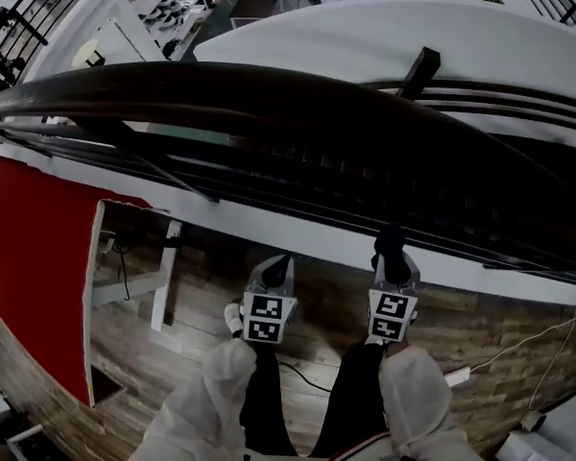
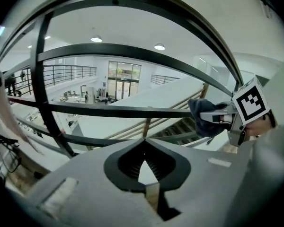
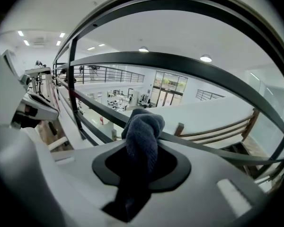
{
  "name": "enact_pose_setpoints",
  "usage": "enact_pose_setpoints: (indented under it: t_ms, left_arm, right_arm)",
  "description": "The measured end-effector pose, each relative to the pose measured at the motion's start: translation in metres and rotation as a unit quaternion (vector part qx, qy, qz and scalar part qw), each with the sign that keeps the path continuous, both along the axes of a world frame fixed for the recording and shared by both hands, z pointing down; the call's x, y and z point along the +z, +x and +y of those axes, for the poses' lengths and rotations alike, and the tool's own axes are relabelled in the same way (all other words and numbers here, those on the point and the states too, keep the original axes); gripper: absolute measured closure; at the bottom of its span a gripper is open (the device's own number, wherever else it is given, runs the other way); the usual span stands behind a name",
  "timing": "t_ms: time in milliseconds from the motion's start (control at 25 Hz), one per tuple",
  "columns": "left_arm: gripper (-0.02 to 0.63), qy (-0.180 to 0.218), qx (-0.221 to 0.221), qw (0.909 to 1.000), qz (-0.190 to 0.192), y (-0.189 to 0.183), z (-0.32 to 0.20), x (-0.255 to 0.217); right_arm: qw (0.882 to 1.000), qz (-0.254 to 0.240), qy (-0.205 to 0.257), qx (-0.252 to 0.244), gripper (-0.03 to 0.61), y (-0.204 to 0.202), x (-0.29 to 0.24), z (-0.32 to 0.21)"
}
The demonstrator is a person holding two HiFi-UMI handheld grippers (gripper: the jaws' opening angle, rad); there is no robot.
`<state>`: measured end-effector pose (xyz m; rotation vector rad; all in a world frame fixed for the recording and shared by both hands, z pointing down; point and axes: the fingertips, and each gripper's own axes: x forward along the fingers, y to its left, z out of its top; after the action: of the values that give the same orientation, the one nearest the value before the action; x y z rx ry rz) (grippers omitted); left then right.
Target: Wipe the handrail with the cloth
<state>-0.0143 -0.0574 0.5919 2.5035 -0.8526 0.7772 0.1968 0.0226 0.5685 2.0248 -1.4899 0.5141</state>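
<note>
**A:** Head view first: the handrail (image 1: 269, 99) swept across the upper half of the frame, and both tools hung at lower centre, well beneath it.

**B:** The right gripper (image 1: 395, 272) had the dark cloth (image 1: 392, 243) poking out of its tip. It was up by the lower bars (image 1: 480, 224), not on the rail. The left gripper (image 1: 276, 275) sat just beside it, to the left.

**A:** Left gripper view: its jaws met at the tips with nothing between them, only bars and the hall beyond.

**B:** Right gripper view: the jaws were clamped on the cloth, which bunched up at centre frame in front of a thin bar. I couldn't tell if it touched that bar.

**A:** So how far along was the task? By my reading the wipe hadn't started. The cloth was in hand and the whole rail was left to do.

**B:** Agreed, and no cleaned or damp stretch could be made out. As for containers, no bucket or bin showed in any view.
</note>
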Motion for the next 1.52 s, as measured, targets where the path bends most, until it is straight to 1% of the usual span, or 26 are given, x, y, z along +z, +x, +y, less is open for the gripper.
enact_pose_setpoints:
  t_ms: [160, 320, 480, 600, 760, 920, 1080, 1240, 1320, 1520]
  left_arm:
    - [0.612, 0.006, -0.066, 0.9977, -0.008, -0.084, -0.04, -0.001]
    - [0.612, 0.013, -0.133, 0.991, -0.011, -0.151, -0.072, -0.003]
    - [0.612, 0.021, -0.162, 0.9865, -0.014, -0.207, -0.105, 0.003]
    - [0.612, 0.027, -0.176, 0.9839, -0.015, -0.233, -0.124, 0.013]
    - [0.612, 0.028, -0.178, 0.9837, -0.007, -0.248, -0.151, 0.029]
    - [0.612, 0.02, -0.162, 0.9866, 0.0, -0.253, -0.17, 0.05]
    - [0.612, 0.012, -0.145, 0.9894, 0.005, -0.253, -0.184, 0.078]
    - [0.612, 0.014, -0.117, 0.993, -0.004, -0.253, -0.197, 0.099]
    - [0.612, 0.007, -0.122, 0.9926, -0.001, -0.255, -0.203, 0.104]
    - [0.612, -0.009, -0.149, 0.9886, 0.016, -0.253, -0.22, 0.11]
  right_arm:
    - [0.998, -0.02, 0.001, -0.054, 0.485, -0.083, 0.005, -0.059]
    - [0.993, -0.04, -0.005, -0.109, 0.485, -0.155, 0.013, -0.109]
    - [0.987, -0.055, -0.012, -0.15, 0.485, -0.229, 0.03, -0.149]
    - [0.981, -0.068, -0.019, -0.181, 0.485, -0.276, 0.046, -0.178]
    - [0.975, -0.077, -0.017, -0.207, 0.485, -0.325, 0.07, -0.216]
    - [0.974, -0.081, -0.016, -0.212, 0.485, -0.355, 0.099, -0.25]
    - [0.974, -0.073, -0.019, -0.212, 0.485, -0.364, 0.131, -0.281]
    - [0.974, -0.078, -0.04, -0.207, 0.485, -0.374, 0.154, -0.312]
    - [0.974, -0.082, -0.041, -0.206, 0.485, -0.377, 0.161, -0.327]
    - [0.974, -0.091, -0.047, -0.203, 0.485, -0.384, 0.169, -0.35]
